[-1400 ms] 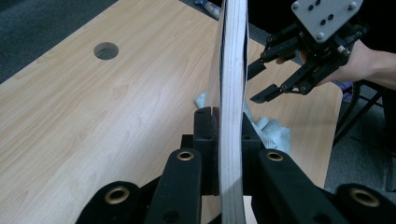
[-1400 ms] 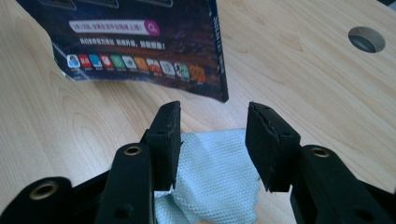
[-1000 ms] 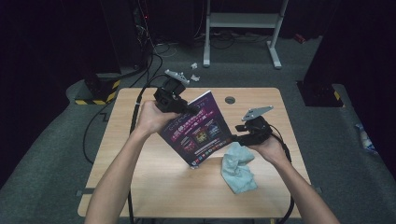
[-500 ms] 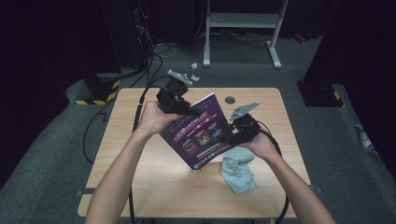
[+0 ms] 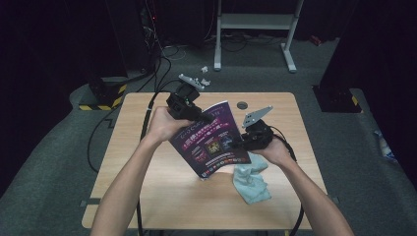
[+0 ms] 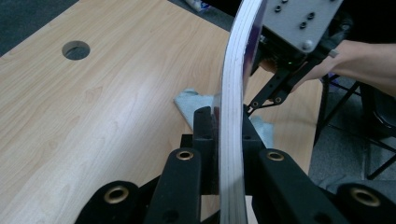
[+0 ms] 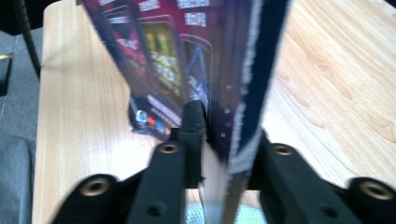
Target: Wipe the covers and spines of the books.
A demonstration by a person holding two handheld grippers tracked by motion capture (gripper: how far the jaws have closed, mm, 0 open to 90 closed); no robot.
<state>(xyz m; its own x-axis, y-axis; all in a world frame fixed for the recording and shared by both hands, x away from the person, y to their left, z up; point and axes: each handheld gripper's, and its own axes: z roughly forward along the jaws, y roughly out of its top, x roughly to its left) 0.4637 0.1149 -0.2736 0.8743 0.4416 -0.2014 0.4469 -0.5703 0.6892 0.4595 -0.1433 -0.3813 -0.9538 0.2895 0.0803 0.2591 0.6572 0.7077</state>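
- While the magazine (image 5: 211, 140) hung half a second ago with its right edge only just met by the right hand, it now sits pinched at both sides and lifted clear of the counter (image 5: 147, 162), so I judge the two-handed hold is set and the next move can be a turn or a page opening
- At the left, the left hand-held gripper (image 5: 189, 109) is clenched on the magazine's upper left corner; in the left gripper view the stacked white page edges (image 6: 232, 116) run straight up between its black jaws, slightly bowed
- In the middle, the cover is glossy, purple and dark, printed with small panels and text, thin and flexible
- At the right, the right hand-held gripper (image 5: 253, 139) has moved in from the cloth's side and grasps the right edge; its own view shows the pages (image 7: 238, 116) between the jaws
- Below it, a pale blue cloth (image 5: 251, 179) lies crumpled and soft on the smooth wood-grain counter, close under the magazine's lower corner
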